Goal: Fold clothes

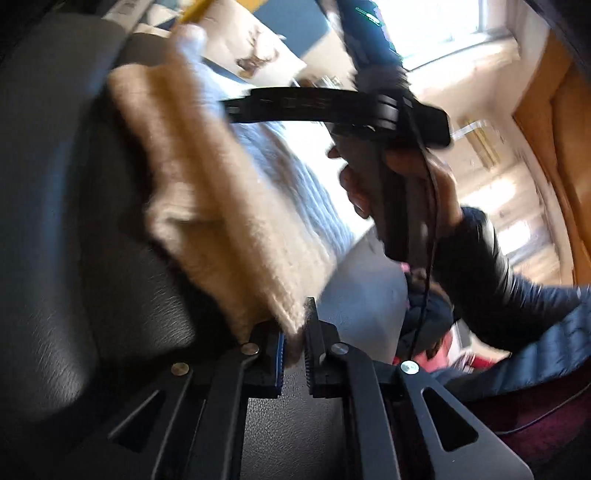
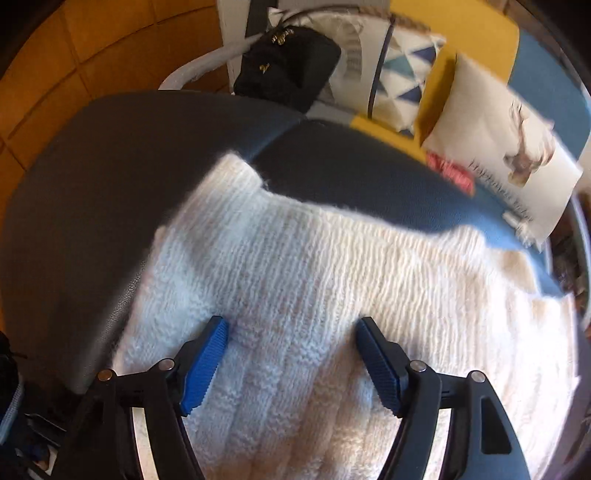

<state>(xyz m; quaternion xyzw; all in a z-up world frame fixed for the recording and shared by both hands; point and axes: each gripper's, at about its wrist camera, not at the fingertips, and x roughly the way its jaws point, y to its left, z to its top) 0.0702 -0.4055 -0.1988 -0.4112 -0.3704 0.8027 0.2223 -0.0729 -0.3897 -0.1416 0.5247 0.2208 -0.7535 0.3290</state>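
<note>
Tongs pinch sweater corner on dark seat

Left tongs (image 1: 293, 345) clamp a corner of the cream knit sweater (image 2: 295, 280), which lies spread across the dark leather seat (image 2: 92, 177), reaching its near edge. Right tongs (image 2: 291, 354) hang spread wide above the knit, gripping nothing.

The left wrist camera sits low and close, looking along its jaws across the cream sweater (image 1: 221, 206) toward the window (image 1: 436, 26). The right wrist camera looks steeply down, very near. Both views share the sweater and the deer-print cushion (image 2: 517, 147).
</note>
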